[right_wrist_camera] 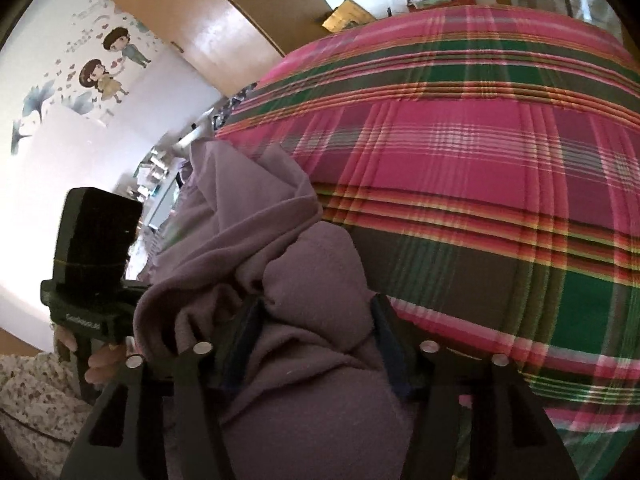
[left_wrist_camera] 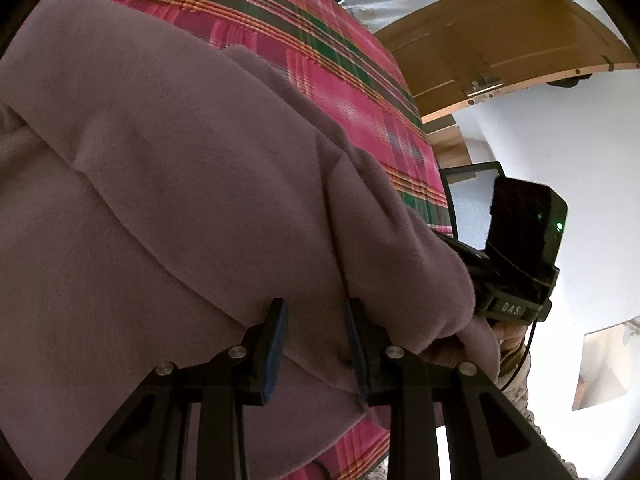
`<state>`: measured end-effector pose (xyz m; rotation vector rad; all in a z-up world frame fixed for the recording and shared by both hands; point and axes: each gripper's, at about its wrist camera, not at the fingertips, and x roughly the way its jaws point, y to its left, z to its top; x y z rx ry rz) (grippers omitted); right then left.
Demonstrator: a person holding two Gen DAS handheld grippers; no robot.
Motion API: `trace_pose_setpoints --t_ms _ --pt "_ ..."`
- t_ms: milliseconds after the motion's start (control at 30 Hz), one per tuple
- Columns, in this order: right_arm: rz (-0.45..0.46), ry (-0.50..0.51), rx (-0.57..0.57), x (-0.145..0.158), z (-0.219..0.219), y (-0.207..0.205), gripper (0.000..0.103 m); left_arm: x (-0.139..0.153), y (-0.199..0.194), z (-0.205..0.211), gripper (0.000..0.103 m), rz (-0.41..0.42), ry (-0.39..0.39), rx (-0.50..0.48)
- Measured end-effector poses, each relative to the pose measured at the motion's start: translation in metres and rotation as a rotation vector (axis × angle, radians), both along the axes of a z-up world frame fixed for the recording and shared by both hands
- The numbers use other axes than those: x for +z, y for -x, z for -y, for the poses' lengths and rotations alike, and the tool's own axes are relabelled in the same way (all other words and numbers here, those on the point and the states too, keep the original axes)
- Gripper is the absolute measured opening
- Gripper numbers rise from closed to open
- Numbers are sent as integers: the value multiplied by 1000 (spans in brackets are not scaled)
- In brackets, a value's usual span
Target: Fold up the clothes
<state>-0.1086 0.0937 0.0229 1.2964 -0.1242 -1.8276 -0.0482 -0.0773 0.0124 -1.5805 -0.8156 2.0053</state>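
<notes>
left wrist: we look down along the fingers, close over mauve garment (left_wrist_camera: pixel 180 200) | right wrist: same tilt, equally close | shared: we see garment, plaid bedcover (right_wrist_camera: pixel 460 168), opposite gripper

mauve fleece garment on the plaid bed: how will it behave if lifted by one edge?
The mauve fleece garment will probably flop and drape: it already lies in soft folds over the pink-and-green plaid bedcover. It looks thick, so a bunched fold, like the one filling the right gripper, may wedge the fingers wide. Its napped surface seems unlikely to slip.
</notes>
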Motion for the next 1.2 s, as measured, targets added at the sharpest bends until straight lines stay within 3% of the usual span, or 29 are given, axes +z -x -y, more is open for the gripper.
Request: trace_pose_setpoints --t_ms 200,300,700,967,1200 --pt "-145 -13 -47 19 -8 -13 20 -1 2 -1 30 -1 0 1" --pt "-206 -5 -109 28 -23 -19 17 -1 0 0 30 1 5 7" --pt "-350 16 -441 67 -120 -31 16 5 2 -8 30 -9 12 22" --pt "-430 -81 -697 77 -193 -34 16 19 11 -18 30 -46 12 7" --pt "-441 -162 -856 69 -247 -44 16 25 17 -20 30 -62 25 18"
